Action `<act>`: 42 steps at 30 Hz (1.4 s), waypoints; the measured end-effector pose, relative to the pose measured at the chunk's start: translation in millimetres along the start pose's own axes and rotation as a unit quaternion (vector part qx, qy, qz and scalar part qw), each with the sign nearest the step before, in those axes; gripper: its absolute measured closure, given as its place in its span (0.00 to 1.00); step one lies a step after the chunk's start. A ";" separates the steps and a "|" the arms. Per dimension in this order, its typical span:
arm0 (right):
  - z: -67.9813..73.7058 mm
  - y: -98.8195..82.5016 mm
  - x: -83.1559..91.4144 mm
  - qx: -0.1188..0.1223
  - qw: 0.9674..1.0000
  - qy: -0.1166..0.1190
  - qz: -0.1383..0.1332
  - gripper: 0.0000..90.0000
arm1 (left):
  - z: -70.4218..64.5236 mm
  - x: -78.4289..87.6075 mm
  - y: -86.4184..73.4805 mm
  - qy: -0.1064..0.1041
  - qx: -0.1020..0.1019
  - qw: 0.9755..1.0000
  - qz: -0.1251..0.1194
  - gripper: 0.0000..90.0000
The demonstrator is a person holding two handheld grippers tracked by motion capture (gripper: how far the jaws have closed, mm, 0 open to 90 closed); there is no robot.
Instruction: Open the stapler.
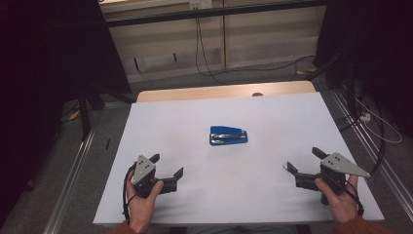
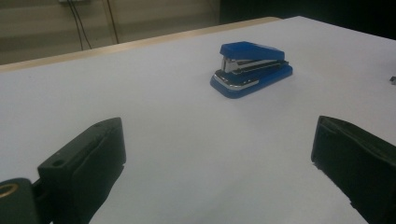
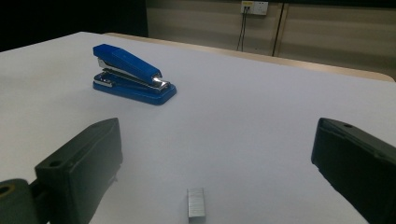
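2 grippers are seen near the table's front edge: the left gripper [image 1: 169, 165] and the right gripper [image 1: 302, 159], each with its jaws spread wide and nothing held between them. 1 strip of staples [image 3: 195, 202] lies on the white table [image 1: 272, 204] just ahead of the right gripper's jaws. 1 blue stapler [image 1: 228, 135] is found farther out, near the table's middle, between the 2 grippers and well apart from both. Bare white surface surrounds the stapler up to every table edge.
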State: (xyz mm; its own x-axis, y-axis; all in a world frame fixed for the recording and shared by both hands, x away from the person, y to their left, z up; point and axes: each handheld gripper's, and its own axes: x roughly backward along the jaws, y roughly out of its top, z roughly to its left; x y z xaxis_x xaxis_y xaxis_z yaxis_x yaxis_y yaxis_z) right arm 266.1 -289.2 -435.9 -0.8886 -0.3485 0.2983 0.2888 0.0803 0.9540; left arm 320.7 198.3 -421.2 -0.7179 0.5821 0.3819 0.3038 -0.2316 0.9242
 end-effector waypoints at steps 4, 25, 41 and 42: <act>-0.1 -0.3 -0.5 -0.001 1.000 0.002 0.001 0.02 | 0.2 -0.8 0.0 -0.001 -0.001 1.000 0.002 0.03; 9.0 -0.3 -9.6 0.012 1.000 0.027 0.011 0.01 | -4.5 -3.7 0.1 -0.018 -0.010 1.000 0.004 0.04; 29.2 0.0 -31.8 0.007 0.998 0.059 0.038 0.02 | -18.0 -25.0 6.1 -0.061 -0.024 0.998 0.024 0.06; 30.1 -0.1 -32.7 0.006 0.997 0.061 0.038 0.02 | -18.4 -26.1 6.3 -0.060 -0.024 0.998 0.024 0.06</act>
State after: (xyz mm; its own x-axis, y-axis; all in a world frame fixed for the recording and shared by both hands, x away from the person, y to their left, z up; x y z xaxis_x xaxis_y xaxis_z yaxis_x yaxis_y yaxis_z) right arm 284.5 -249.7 -444.9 -0.8140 -0.4522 0.3647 0.3485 0.1221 0.9293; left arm 329.8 167.3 -425.2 -0.6218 0.6578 0.4250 0.3046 -0.2967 0.9051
